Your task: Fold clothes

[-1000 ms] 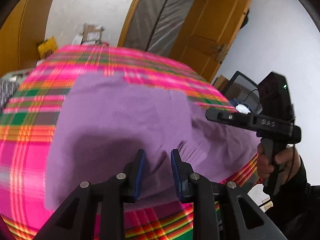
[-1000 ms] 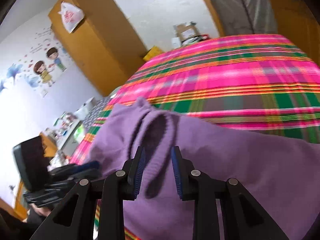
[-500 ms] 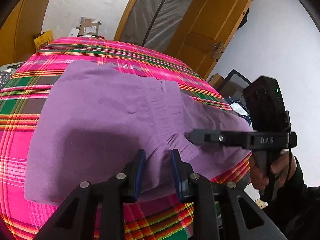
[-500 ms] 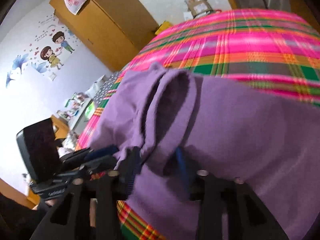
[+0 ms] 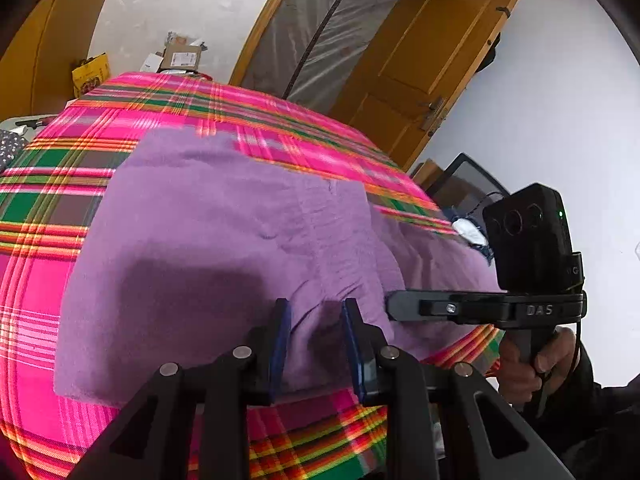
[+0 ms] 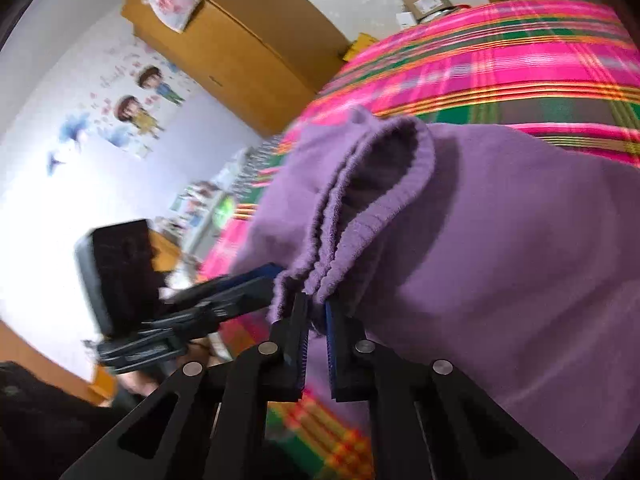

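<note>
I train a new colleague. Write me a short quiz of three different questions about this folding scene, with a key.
1. True or false: the purple garment lies on a plain white sheet.
2. Which hand-held gripper has the ribbed edge between its closing jaws? A) left hand-held gripper B) right hand-held gripper
3. Fill in: the left one's jaws stand ____ around the cloth.

Key: 1 false, it lies on a pink plaid cover; 2 B; 3 open.

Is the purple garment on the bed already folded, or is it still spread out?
Mostly spread out: the purple garment lies flat across the plaid bedcover. Only its ribbed hem near the right gripper is bunched up.
</note>
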Available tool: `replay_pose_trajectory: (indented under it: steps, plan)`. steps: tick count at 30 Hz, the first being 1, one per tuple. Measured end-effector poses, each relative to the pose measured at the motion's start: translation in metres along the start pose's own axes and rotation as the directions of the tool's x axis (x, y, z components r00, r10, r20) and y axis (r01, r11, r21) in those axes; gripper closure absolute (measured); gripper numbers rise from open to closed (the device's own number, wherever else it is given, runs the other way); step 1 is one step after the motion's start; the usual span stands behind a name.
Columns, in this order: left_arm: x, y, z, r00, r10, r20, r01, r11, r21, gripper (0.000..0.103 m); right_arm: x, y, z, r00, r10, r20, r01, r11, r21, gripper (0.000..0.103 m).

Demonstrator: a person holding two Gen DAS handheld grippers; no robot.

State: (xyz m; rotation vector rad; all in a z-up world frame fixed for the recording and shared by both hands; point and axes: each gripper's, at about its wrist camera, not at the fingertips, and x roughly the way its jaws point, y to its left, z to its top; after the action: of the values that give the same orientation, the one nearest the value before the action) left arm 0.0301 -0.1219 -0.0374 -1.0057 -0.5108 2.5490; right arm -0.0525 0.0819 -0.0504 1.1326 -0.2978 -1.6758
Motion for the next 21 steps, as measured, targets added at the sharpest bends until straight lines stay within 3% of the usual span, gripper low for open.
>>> replay_pose_trajectory:
  steps: [2,5,7,9,14,21]
  plan:
    - [0.002,-0.001,0.0,1.0,-0.01,-0.007,0.01,1.0,0.007,0.077,-0.002,-0.002,-0.004,1.0,0.024,0.001,-0.024,1.0,0.017,0.095]
    - [0.011,-0.004,-0.002,0.999,-0.012,-0.033,0.012,1.0,0.021,0.077,0.003,-0.025,-0.008,0.998,-0.054,-0.026,0.057,0.994,0.097,0.092]
    - [0.015,-0.006,-0.006,0.999,-0.001,-0.044,0.002,0.999,0.034,0.077,-0.004,-0.031,-0.009,0.998,-0.055,0.001,0.054,0.99,0.13,0.09]
    - [0.016,-0.008,-0.007,0.999,0.002,-0.048,0.0,0.999,0.035,0.077,-0.017,-0.02,-0.005,0.99,-0.128,0.058,0.124,0.99,0.069,0.082]
    - [0.006,-0.009,-0.006,1.0,0.01,-0.028,-0.01,1.0,0.019,0.077,-0.033,0.006,0.015,0.967,-0.179,0.18,0.19,0.981,-0.047,0.078]
    - [-0.036,0.023,0.002,0.988,0.131,0.075,-0.127,0.99,-0.06,0.077,0.01,0.043,0.051,0.959,-0.226,0.169,0.26,0.941,-0.216,0.078]
